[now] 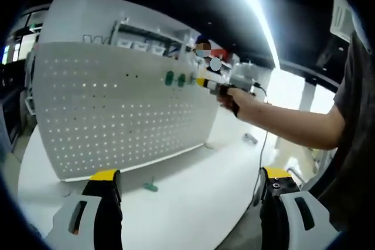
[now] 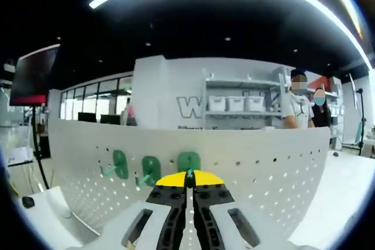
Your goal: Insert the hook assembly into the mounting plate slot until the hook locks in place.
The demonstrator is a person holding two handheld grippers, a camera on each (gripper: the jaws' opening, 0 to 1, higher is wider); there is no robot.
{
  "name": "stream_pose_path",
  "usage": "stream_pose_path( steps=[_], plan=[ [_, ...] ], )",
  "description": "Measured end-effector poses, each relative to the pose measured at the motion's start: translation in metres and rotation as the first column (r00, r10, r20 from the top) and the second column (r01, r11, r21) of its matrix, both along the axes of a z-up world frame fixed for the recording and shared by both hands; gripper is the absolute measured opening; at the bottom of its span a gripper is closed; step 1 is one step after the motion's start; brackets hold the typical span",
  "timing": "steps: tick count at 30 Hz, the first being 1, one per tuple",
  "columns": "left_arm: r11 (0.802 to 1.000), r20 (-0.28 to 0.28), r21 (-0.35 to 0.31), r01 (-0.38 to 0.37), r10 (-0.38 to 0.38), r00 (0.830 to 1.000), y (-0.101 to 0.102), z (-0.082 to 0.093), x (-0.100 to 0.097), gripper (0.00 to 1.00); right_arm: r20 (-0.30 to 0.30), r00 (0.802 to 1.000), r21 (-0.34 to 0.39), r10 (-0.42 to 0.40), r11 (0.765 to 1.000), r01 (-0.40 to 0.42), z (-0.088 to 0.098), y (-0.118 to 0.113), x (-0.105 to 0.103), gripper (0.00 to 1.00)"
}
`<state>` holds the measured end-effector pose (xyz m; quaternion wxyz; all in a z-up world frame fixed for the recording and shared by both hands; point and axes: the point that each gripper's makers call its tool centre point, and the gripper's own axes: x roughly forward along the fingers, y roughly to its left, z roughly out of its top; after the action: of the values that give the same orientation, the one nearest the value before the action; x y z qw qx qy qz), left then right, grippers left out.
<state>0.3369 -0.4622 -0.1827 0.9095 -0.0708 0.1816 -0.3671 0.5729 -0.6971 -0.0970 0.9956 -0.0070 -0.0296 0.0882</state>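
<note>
White tabletop (image 1: 193, 191) carries an upright white pegboard (image 1: 117, 109) with two green hooks (image 2: 120, 164) already mounted side by side. The right gripper (image 2: 188, 175) has its yellow-tipped jaws pinched together on a third green hook (image 2: 188, 161), pressed against the board just beside the others. The left gripper (image 1: 190, 182) hangs back with jaws wide apart, holding nothing (a spare green hook (image 1: 151, 187) lies on the table between them).

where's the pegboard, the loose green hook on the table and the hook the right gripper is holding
pegboard (image 1: 117, 109): left gripper view, middle of its perforated face
loose green hook (image 1: 151, 187): left gripper view, its body, lying on the table
held green hook (image 2: 188, 161): right gripper view, its plate above the fingers
</note>
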Motion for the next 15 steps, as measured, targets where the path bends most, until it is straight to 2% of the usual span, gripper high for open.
stream_pose_path(
  steps=[5,15],
  plan=[
    [1.0,0.008,0.001,-0.005,0.005,1.0,0.0009,0.0018,-0.0002,1.0,0.0,1.0,0.021,-0.011,1.0,0.011,-0.0009,-0.002,0.0001,0.0],
    [1.0,-0.001,-0.003,-0.007,0.007,1.0,0.0011,-0.001,-0.0011,1.0,-0.009,1.0,-0.019,-0.026,0.999,0.026,-0.0051,0.0005,0.0019,0.0]
  ],
)
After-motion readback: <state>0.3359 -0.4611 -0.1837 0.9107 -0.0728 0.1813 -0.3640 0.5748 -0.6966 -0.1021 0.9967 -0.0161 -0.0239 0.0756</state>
